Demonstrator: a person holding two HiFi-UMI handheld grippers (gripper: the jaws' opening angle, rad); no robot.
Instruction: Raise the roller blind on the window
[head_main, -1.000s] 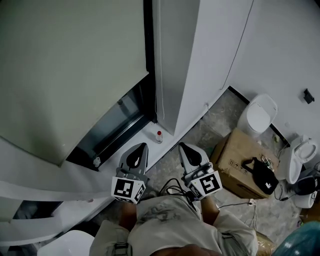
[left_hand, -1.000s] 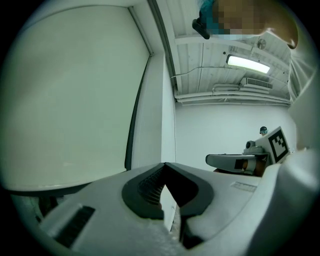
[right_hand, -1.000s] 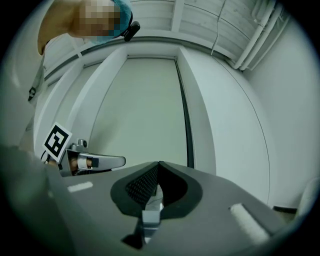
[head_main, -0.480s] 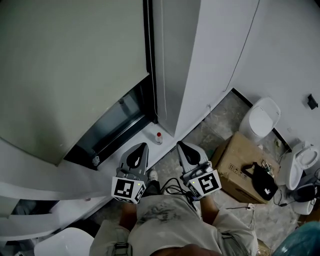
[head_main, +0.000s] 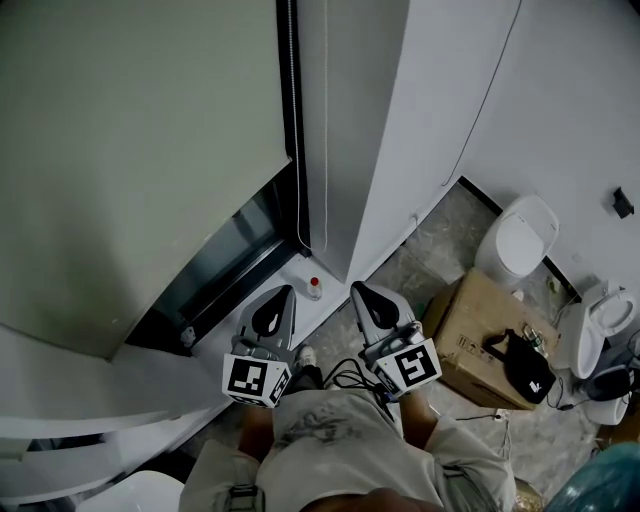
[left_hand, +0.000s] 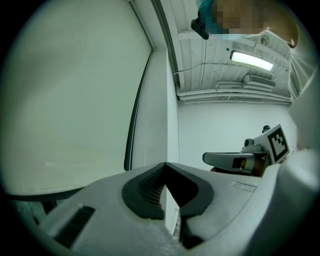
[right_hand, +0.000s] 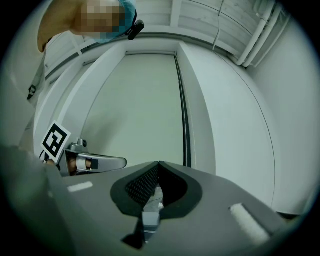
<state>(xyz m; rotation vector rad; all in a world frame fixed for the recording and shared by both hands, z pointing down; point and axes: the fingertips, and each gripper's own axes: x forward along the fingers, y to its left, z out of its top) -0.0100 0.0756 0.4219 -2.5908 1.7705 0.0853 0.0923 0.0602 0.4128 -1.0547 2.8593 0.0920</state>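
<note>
Both jaws pressed together, holding nothing. Roller blind (head_main: 130, 150) is mostly down. Its bead chain (head_main: 294, 150) hangs vertical at 12 o'clock from left gripper (head_main: 278, 298) — nearer than right gripper (head_main: 362, 294), touching neither.

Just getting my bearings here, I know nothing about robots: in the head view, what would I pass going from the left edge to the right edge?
roller blind → bead chain → cardboard box → toilet at the right edge
</note>
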